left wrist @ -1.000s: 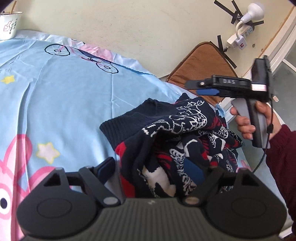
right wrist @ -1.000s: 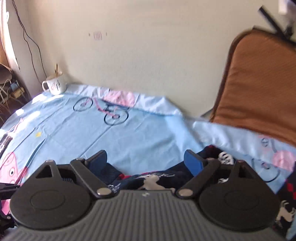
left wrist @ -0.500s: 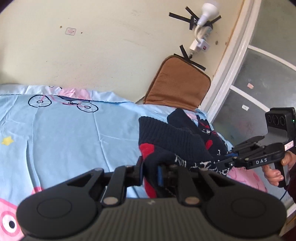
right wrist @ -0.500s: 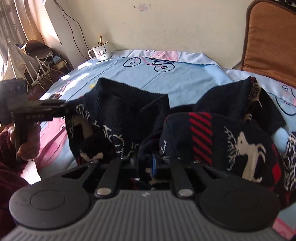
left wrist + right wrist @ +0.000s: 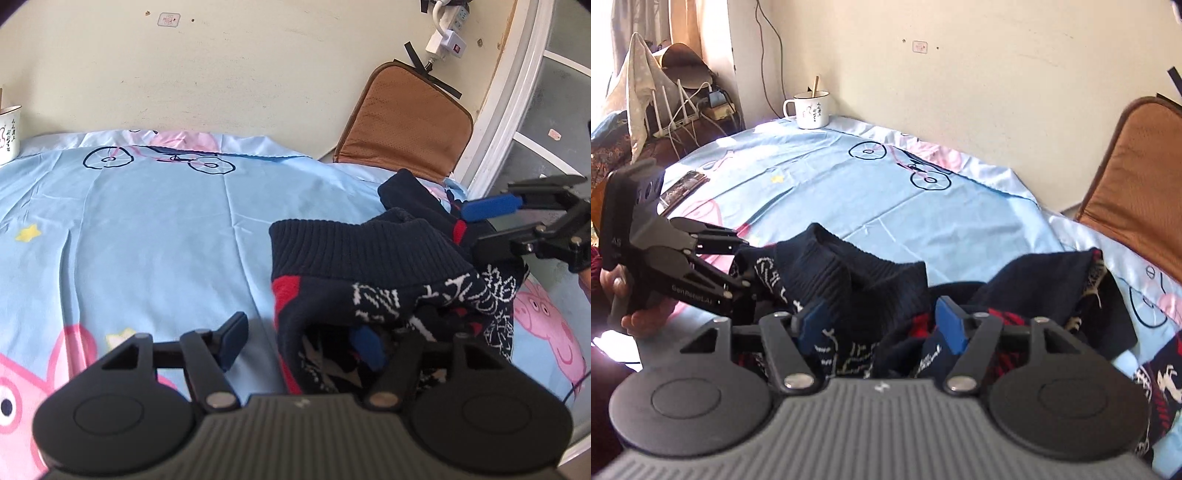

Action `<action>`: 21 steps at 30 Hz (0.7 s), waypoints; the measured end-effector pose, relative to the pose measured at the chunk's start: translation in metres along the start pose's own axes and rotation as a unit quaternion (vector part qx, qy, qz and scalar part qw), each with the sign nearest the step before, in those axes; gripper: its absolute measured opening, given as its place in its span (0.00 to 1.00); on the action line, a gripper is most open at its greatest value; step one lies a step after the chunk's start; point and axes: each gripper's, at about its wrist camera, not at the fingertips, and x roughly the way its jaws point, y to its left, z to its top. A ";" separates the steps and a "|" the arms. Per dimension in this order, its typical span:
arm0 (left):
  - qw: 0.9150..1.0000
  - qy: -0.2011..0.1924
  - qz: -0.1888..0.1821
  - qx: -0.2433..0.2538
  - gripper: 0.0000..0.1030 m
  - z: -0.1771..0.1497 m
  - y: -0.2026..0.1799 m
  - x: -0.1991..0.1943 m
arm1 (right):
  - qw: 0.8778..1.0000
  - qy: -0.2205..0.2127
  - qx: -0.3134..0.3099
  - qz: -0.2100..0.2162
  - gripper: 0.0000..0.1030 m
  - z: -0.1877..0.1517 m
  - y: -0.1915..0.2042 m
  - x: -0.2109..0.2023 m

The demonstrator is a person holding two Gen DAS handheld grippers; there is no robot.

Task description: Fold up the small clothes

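Both claws are opening over a crumpled dark knitted sweater (image 5: 373,266) that lies heaped on the blue cartoon bedsheet (image 5: 155,229), at its right-hand side near the brown cushion (image 5: 406,122). The left gripper (image 5: 301,339) has its jaws spreading: its left pad stands over bare sheet, clear of the cloth, while its right pad is buried in a fold of the knit directly ahead, so cloth lies between the jaws but is not pinched. The right gripper (image 5: 882,323), likewise spreading, has a ribbed fold of the sweater bunched between its blue pads without evident pressure on it. The garment is released in a heap rather than laid flat, with a ribbed edge rolled up just ahead of the left claw and one dark portion thrown out to the right of the right claw. The risks, as judged from this state: a pad withdrawing from inside a fold may snag the loose knit and drag the pile; a fresh pinch taken into the bunch may catch several layers at once, so that the sweater cannot be spread; and the garment, lying close to the sheet's right margin, may slide off if tugged that way. The white mug (image 5: 812,110), far ahead at the wall, is well clear.
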 end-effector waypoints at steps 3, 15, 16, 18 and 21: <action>1.000 0.000 -0.001 0.003 0.55 -0.001 -0.001 0.003 | 1.000 0.026 -0.011 0.004 0.73 0.008 -0.006 0.023; 0.999 -0.035 0.002 0.017 0.10 0.020 -0.002 -0.021 | 0.988 -0.019 0.150 0.008 0.12 -0.009 -0.005 0.007; 0.998 -0.052 0.008 0.026 0.10 0.028 -0.006 -0.030 | 0.987 -0.051 0.153 -0.007 0.12 -0.007 0.000 -0.008; 0.994 -0.094 0.018 0.050 0.10 0.047 -0.017 -0.052 | 0.983 -0.120 0.136 -0.042 0.11 0.005 0.015 -0.043; 0.982 -0.158 0.033 0.094 0.10 0.080 -0.044 -0.095 | 0.965 -0.225 0.068 -0.117 0.10 0.028 0.044 -0.098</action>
